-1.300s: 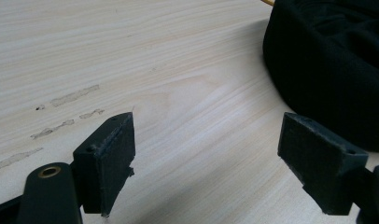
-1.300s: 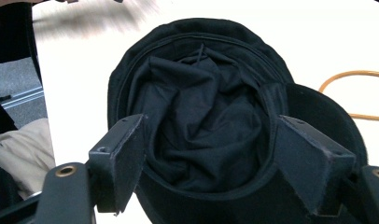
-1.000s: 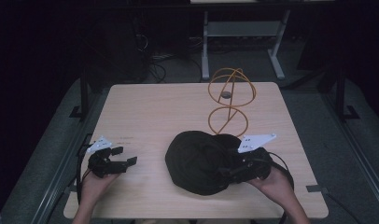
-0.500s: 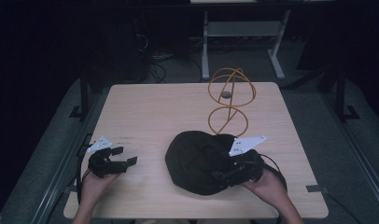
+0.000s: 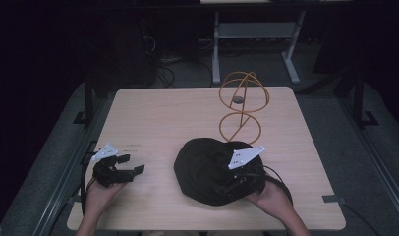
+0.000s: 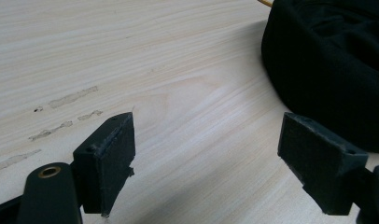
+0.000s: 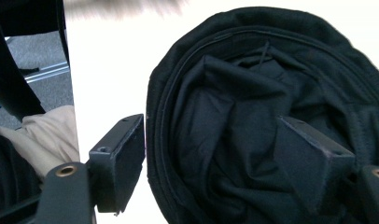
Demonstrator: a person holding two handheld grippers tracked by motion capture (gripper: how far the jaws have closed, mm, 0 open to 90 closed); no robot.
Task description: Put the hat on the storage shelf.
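One pale wood table (image 5: 187, 113), black cloth (image 5: 207, 169), room dim, perhaps workshop.

A black cap (image 5: 207, 169) lies on the near half of the desk (image 5: 178, 113), just in front of an orange wire stand (image 5: 242, 105) formed of two stacked hoops. The right hand-held gripper (image 5: 232, 183) sits over the cap's near right edge, with the person's right hand (image 5: 271, 199) behind it. The left hand-held gripper (image 5: 131, 164) rests near the desk's left edge, jaws apart, well clear of the cap.
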